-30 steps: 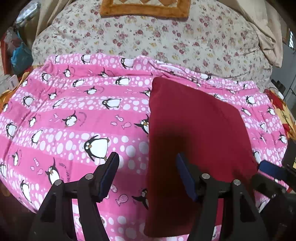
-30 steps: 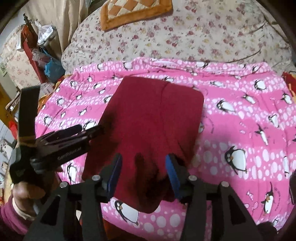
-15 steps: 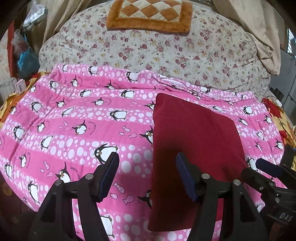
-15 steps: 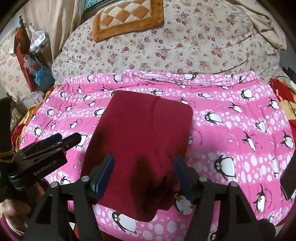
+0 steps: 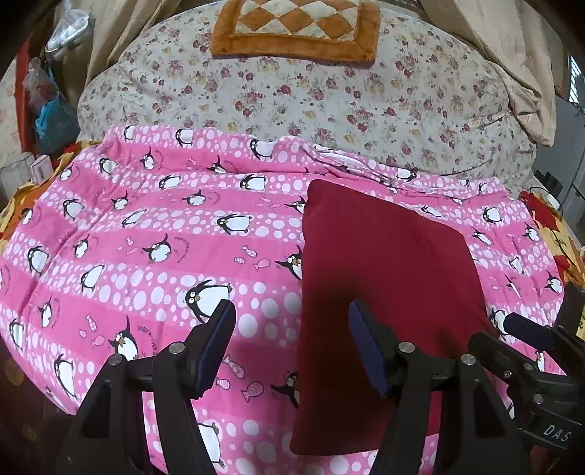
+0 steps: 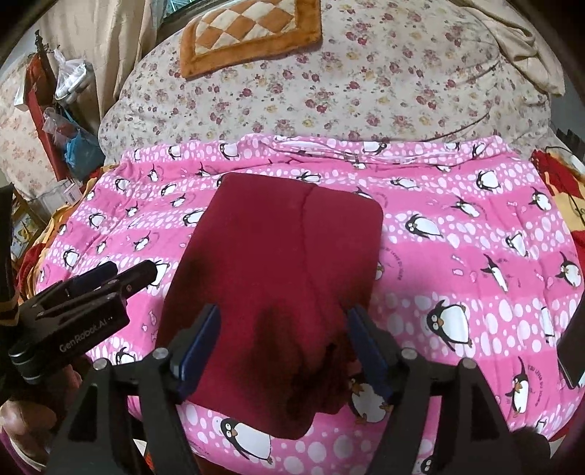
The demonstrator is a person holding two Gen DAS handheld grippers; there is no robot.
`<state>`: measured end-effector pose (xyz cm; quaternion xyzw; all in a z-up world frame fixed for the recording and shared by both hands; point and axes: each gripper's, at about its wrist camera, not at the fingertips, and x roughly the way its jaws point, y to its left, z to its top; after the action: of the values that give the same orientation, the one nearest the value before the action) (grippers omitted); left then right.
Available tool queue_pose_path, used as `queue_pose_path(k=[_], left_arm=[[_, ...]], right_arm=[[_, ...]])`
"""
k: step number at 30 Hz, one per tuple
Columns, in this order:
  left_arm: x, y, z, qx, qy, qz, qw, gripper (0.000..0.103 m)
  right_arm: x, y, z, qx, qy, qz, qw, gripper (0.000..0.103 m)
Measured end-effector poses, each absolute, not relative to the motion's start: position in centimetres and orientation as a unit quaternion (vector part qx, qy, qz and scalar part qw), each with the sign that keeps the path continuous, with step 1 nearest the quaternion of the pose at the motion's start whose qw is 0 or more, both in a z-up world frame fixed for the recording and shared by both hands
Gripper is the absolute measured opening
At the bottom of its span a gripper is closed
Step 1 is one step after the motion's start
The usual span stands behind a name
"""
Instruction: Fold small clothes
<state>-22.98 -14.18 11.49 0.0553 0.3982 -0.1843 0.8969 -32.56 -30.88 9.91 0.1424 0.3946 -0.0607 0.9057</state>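
A dark red garment [image 5: 384, 277] [image 6: 278, 263] lies folded flat in a long rectangle on the pink penguin blanket [image 5: 146, 237] [image 6: 457, 255]. My left gripper [image 5: 292, 341] hovers open over the garment's near left edge, with nothing between its fingers. My right gripper [image 6: 283, 345] hangs above the garment's near end, where the cloth bunches up; its jaws are opening and the pads do not touch the cloth. The left gripper [image 6: 120, 272] shows at the left in the right wrist view, the right gripper [image 5: 512, 329] at the right edge in the left wrist view.
Behind the blanket rises a floral quilt [image 5: 329, 95] with an orange checkered cushion [image 5: 296, 29] on top. Bags and clutter [image 6: 69, 120] stand at the far left. A yellow and red cloth [image 5: 552, 226] lies past the blanket's right side. A hand [image 6: 22, 420] shows lower left.
The right gripper's jaws have spread wider over the garment's near end. Both views have tilted up a little, showing more of the quilt and cushion.
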Motion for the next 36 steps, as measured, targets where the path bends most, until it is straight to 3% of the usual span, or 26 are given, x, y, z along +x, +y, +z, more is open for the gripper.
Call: queue_pose_path(k=[36], left_arm=[[-23.0, -14.9, 10.3, 0.065, 0.408, -0.186, 0.891, 0.044]], right_arm=[[-32.1, -30.8, 8.7, 0.149, 0.408, -0.058, 0.899, 0.080]])
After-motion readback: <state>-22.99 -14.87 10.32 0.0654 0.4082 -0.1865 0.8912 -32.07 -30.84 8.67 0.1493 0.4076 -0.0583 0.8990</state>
